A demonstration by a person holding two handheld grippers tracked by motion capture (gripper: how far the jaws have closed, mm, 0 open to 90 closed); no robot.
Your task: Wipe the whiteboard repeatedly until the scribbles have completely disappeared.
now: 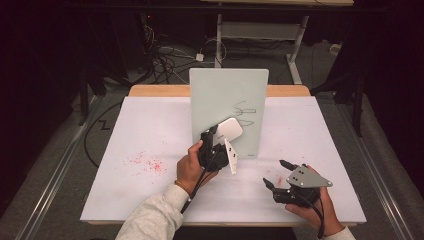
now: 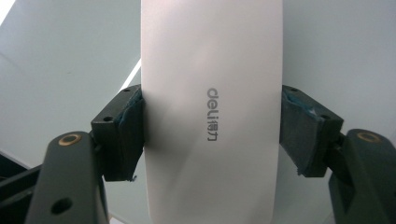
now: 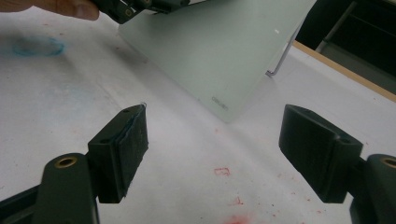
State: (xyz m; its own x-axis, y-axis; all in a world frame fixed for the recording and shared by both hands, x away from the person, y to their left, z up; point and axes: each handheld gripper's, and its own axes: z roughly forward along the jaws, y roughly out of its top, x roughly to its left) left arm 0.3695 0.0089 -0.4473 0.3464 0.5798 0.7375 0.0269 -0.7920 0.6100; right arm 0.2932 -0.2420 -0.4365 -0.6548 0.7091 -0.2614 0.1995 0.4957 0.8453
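Eraser (image 1: 230, 130) clamped across its width in left gripper (image 1: 210, 142), flat against board (image 1: 227, 95), marks up right; right gripper (image 1: 277, 175) wide, idle, near right.

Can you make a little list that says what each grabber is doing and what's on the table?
left gripper: shut on the white eraser, pressing it to the board
right gripper: open, holding nothing, low over the table
board: pale green, standing upright, faint lines drawn on it
table: white cover with red marks
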